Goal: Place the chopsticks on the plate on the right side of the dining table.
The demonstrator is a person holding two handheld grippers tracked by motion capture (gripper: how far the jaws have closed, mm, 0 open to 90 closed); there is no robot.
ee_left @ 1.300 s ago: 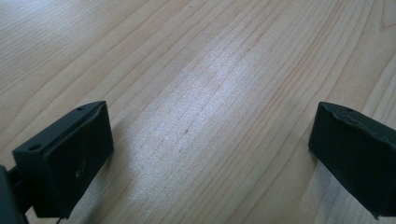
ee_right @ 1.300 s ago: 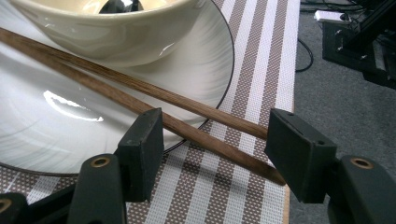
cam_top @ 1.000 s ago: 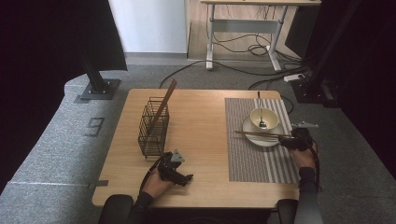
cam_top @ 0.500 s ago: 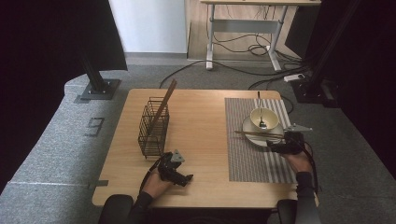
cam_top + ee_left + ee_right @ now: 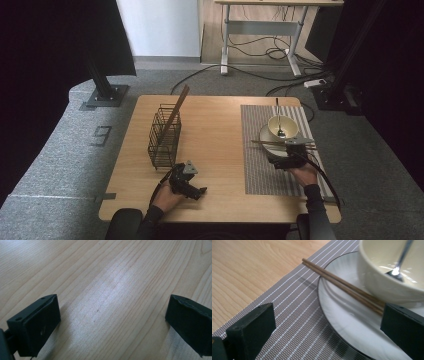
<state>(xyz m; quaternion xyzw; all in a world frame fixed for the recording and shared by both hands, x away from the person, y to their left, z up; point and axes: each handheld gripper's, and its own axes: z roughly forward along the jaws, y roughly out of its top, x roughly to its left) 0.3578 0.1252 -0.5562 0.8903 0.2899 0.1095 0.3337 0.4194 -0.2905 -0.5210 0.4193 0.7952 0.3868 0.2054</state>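
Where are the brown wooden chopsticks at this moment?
In the high view, the brown wooden chopsticks lie across the white plate on the striped placemat, table's right side, in front of the cream bowl.

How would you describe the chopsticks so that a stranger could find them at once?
Start at the striped placemat on the right half of the table. On it sits a white plate holding a bowl. The chopsticks are the two brown sticks lying side by side across the plate's rim, unlike the shiny spoon inside the bowl.

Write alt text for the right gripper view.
A pair of brown chopsticks lies across a white plate, beside a cream bowl holding a metal spoon. The plate sits on a striped grey placemat; the right gripper hangs open above them.
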